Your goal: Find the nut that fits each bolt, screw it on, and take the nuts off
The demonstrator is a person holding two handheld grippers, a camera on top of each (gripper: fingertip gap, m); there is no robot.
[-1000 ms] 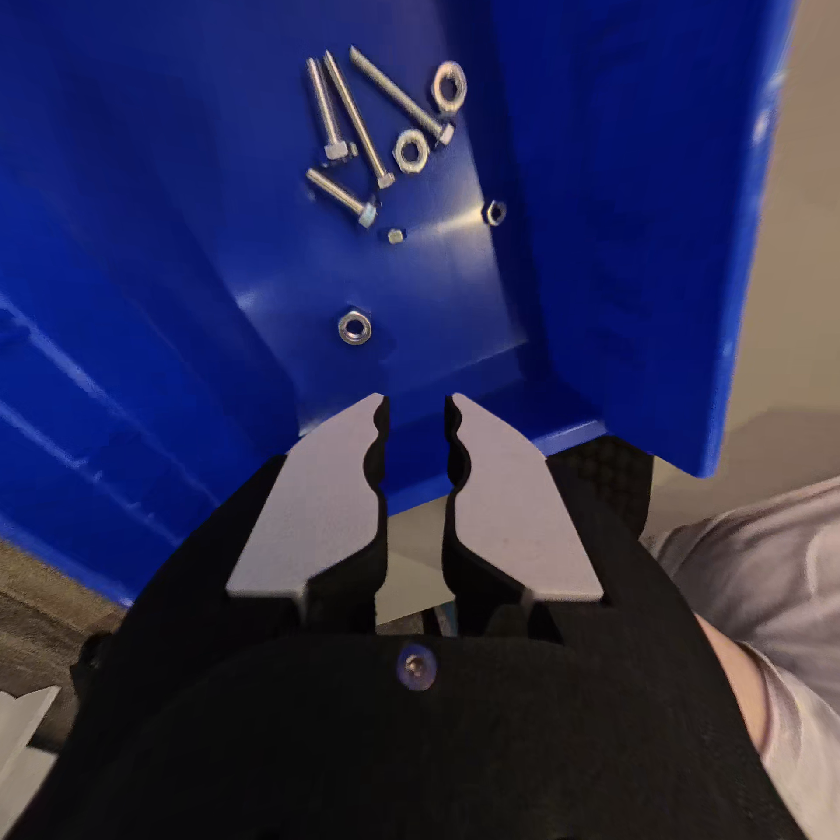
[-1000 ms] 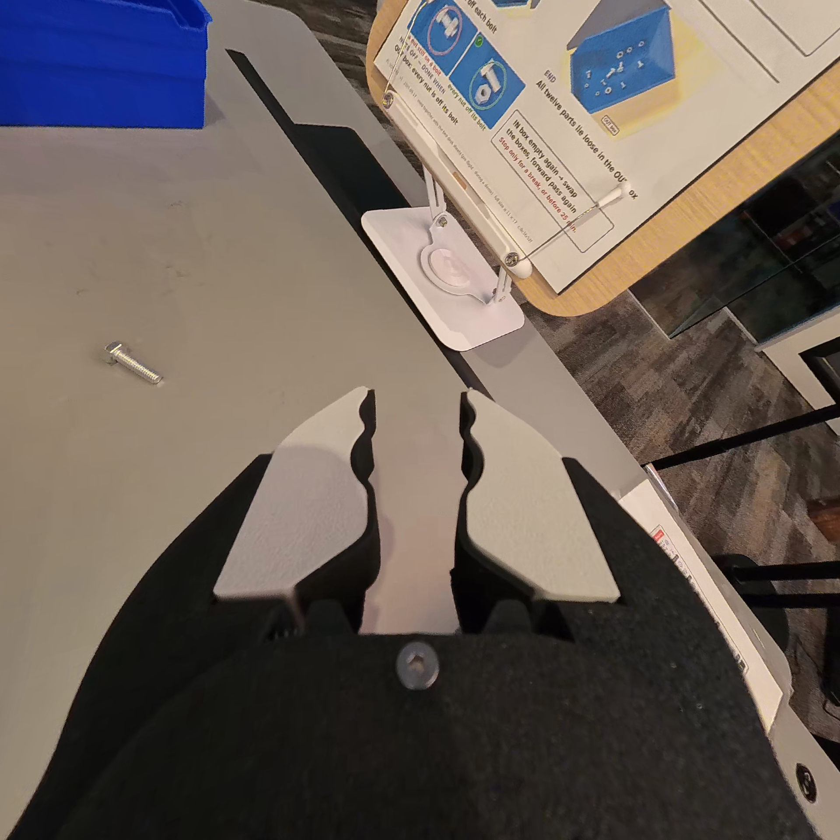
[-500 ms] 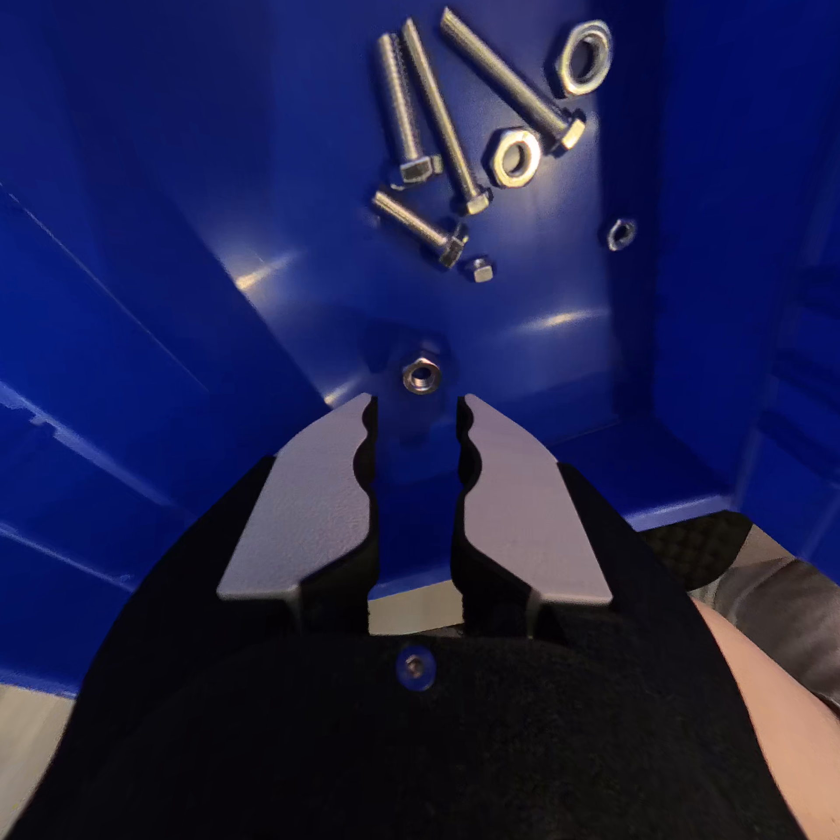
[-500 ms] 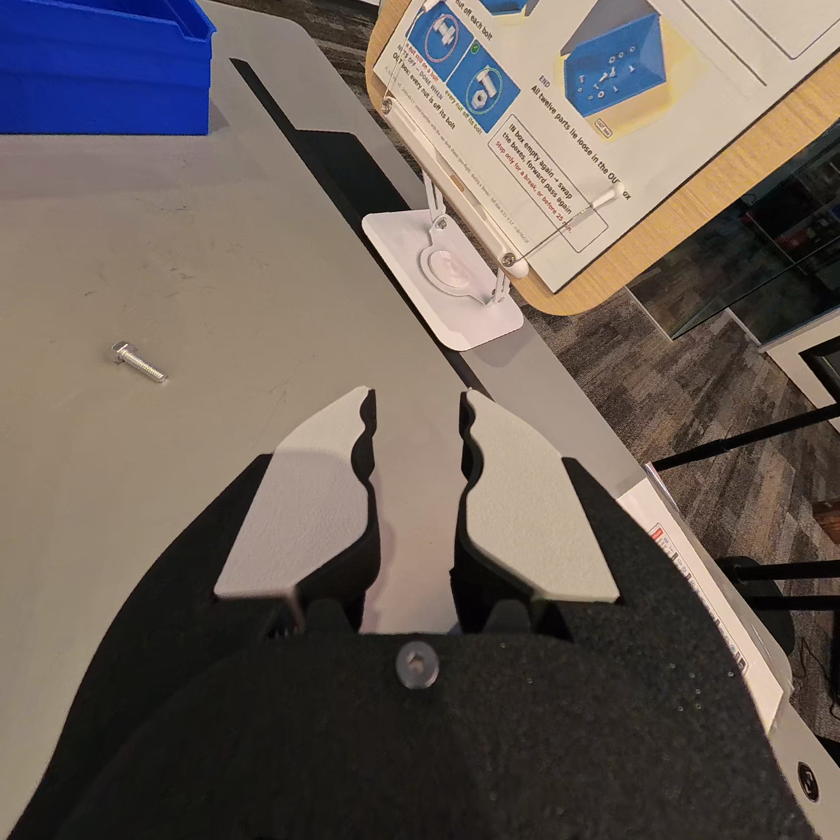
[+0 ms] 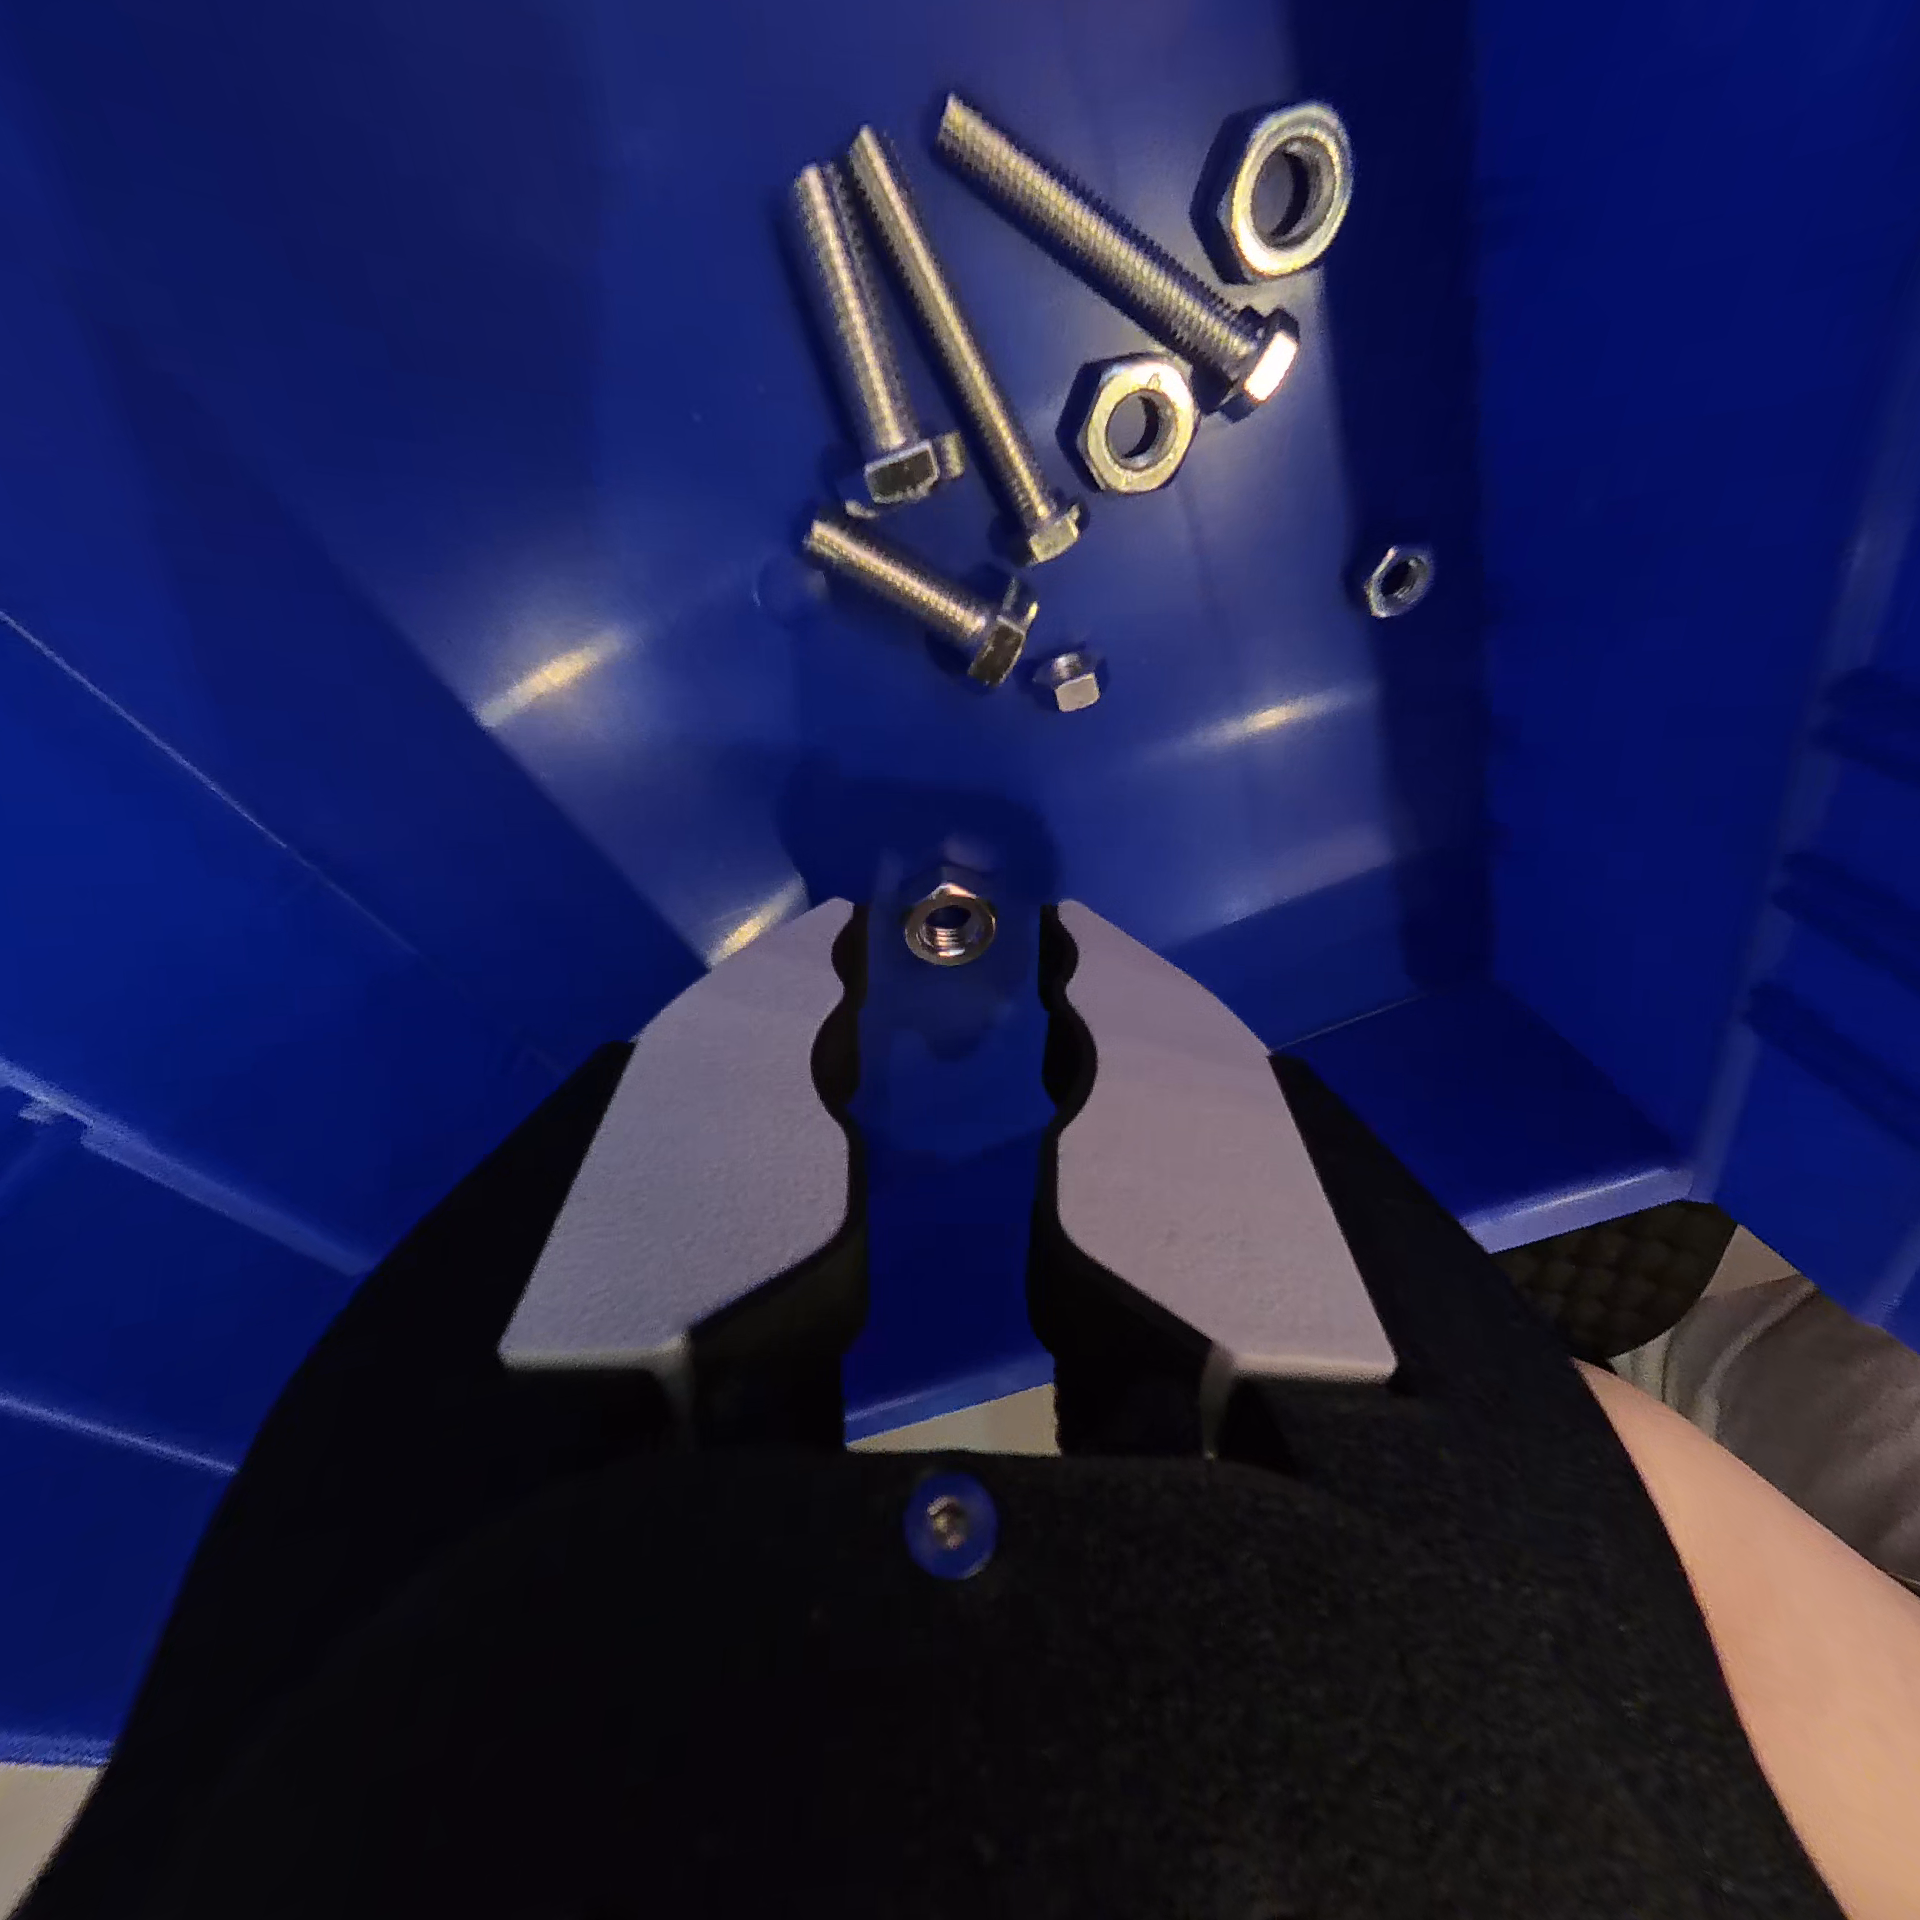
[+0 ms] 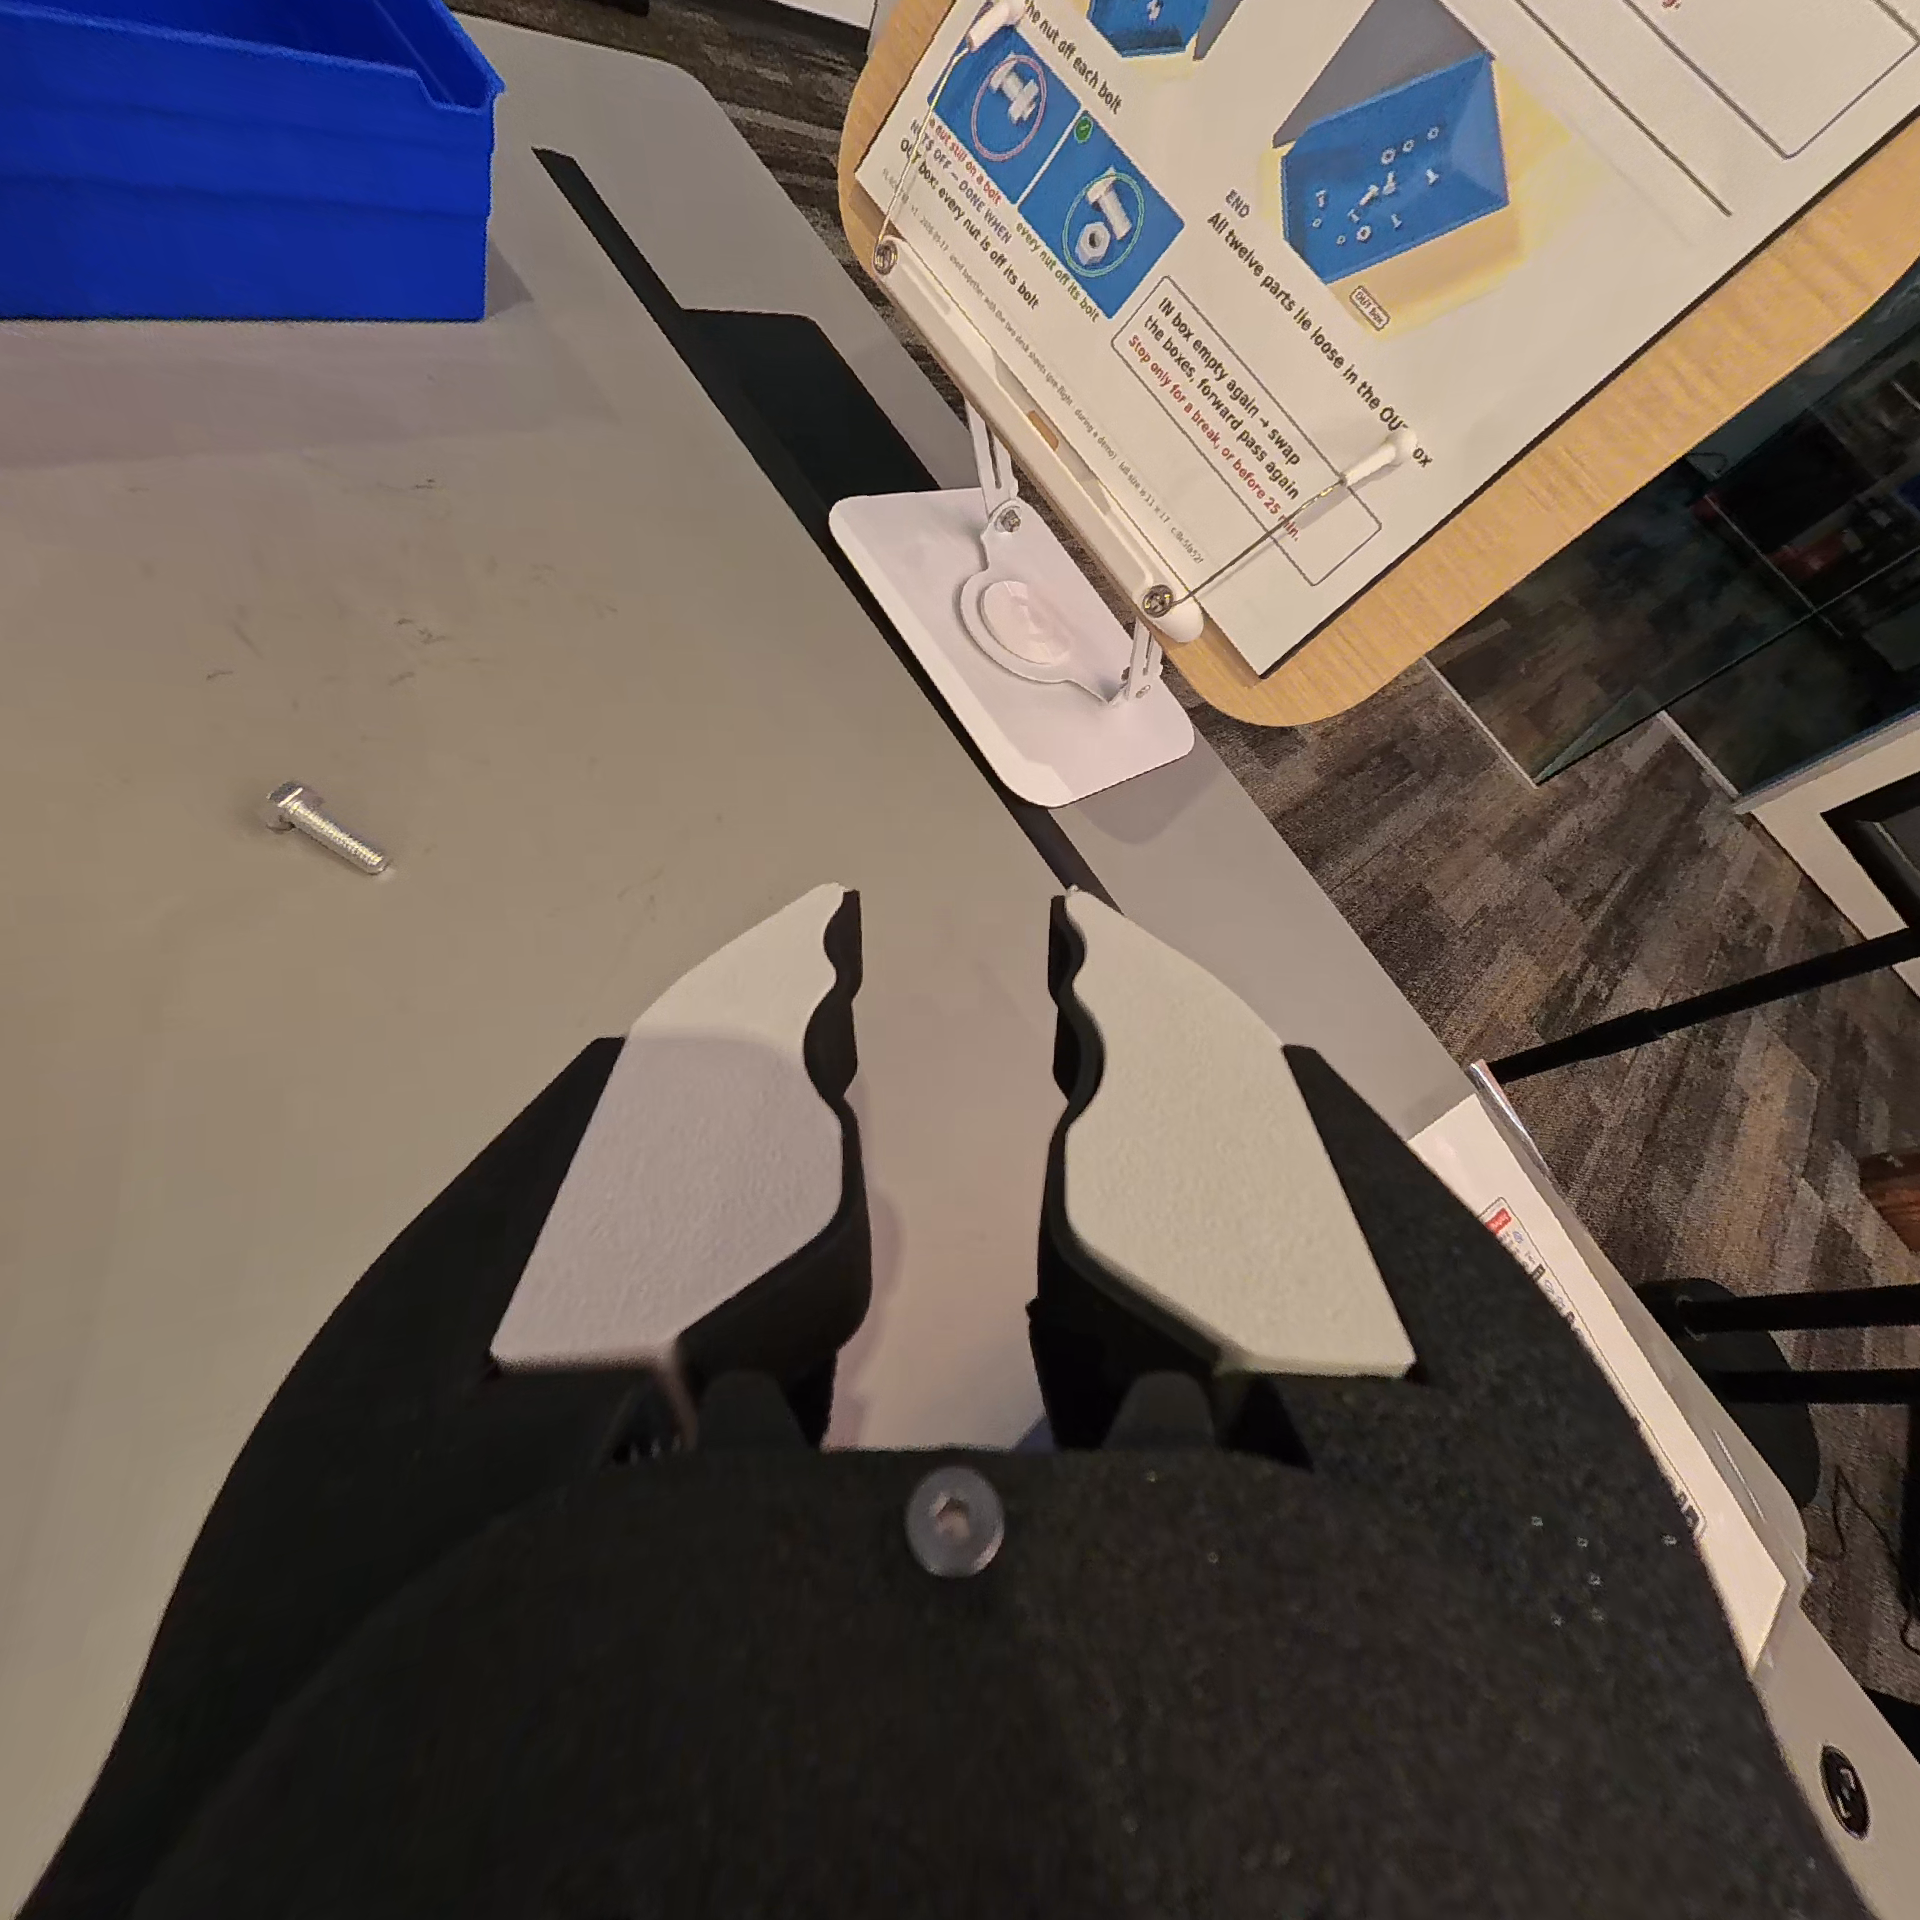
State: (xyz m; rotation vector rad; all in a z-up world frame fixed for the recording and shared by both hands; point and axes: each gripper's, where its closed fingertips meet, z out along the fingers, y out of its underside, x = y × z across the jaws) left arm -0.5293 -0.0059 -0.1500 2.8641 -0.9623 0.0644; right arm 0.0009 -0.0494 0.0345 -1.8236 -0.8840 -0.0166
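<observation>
A small nut (image 5: 948, 928) sits between the parted tips of the left tool (image 5: 948, 920) inside a blue bin (image 5: 312, 623) of bolts (image 5: 914, 322) and nuts (image 5: 1132, 424); the right tool (image 6: 954, 902) hangs narrowly open, empty.

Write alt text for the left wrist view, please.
The open left gripper reaches into a blue bin, its fingertips flanking a small steel nut on the floor. Beyond lie four bolts and four more nuts, two large and two small.
</observation>
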